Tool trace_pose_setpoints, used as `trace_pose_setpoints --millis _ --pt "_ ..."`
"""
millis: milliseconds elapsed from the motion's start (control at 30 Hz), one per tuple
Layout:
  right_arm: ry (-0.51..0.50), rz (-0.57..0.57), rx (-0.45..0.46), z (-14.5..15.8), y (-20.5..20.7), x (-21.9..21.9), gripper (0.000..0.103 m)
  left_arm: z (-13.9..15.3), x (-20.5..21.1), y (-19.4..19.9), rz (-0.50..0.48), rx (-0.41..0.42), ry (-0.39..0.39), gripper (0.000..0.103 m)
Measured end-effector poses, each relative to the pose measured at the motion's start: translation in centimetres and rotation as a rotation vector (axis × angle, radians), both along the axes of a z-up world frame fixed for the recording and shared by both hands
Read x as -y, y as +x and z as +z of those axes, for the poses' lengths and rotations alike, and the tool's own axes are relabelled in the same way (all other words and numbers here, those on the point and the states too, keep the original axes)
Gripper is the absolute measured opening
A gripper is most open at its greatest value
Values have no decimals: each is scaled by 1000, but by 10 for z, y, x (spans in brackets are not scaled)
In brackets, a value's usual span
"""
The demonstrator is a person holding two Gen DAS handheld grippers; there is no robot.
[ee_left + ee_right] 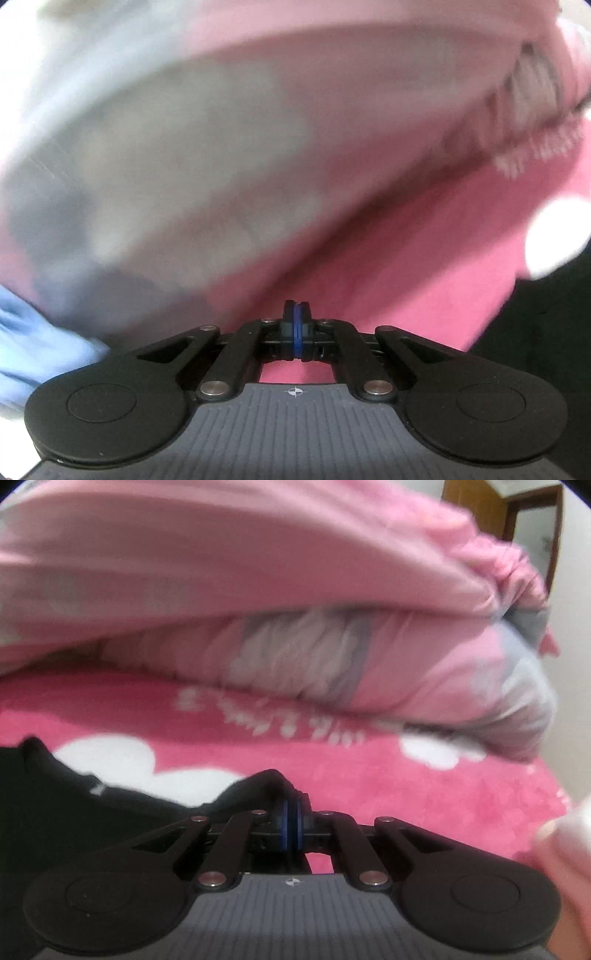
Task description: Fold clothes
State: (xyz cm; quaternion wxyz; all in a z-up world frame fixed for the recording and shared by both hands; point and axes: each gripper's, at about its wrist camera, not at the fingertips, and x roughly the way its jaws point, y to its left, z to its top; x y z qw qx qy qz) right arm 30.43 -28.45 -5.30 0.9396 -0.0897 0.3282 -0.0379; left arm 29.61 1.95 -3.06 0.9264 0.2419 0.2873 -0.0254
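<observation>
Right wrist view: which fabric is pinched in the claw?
The black garment, bunched between the right claw; the pink fleece blanket and pale pink quilt lie beyond.

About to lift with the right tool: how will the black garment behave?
Probably floppy: the black garment bunches in soft folds at the shut right tool. Likely light, a thin pinch holds it. It may drag on the fuzzy pink blanket.

Two grippers show, the left gripper and the right gripper. One black garment, one pink blanket, one rolled quilt, one blue cloth, and one door.
</observation>
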Motion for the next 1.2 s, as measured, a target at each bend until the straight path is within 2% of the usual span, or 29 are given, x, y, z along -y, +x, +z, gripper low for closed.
trace_pose_setpoints --millis 33,100,167,200,233,300,400,467,567,633,733,867,933,1000,1100,1200 --pt "9 1 -37 -10 5 2 4 -7 -2 2 0 -34 14 0" --pt "54 -1 -47 -18 7 9 5 -9 -4 -4 -5 -25 44 3" --pt "156 -24 -63 -9 6 26 14 3 -9 -9 4 -38 12 11" --pt "207 -37 -72 -4 5 35 35 12 -13 -13 7 -45 -14 20" --pt "250 -56 -89 4 2 45 53 23 -17 -18 9 -45 -35 25" --pt "274 -89 -92 19 -10 58 60 48 -23 -31 11 -17 -44 27" --pt "345 -125 -106 48 -40 81 63 100 -33 -59 14 43 -60 34" --pt "400 -142 -87 73 -72 94 64 142 -43 -86 16 68 -94 36" --pt "447 -118 -37 111 -129 103 66 208 -60 -141 -4 121 -134 48" --pt "472 -74 10 139 -178 101 70 250 -67 -178 -26 191 -121 57" --pt "488 -6 82 176 -258 92 71 300 -71 -228 -31 269 -84 60" --pt "529 62 196 209 -366 82 71 356 -109 -308 18 317 -110 65" --pt "589 86 254 217 -415 81 72 358 -120 -323 45 301 -127 66" --pt "652 101 275 220 -453 82 72 342 -130 -343 52 255 -141 67" --pt "740 107 252 201 -491 78 73 279 -129 -357 22 142 -162 70" --pt "782 50 139 162 -498 64 73 195 -116 -365 -24 5 -201 70"
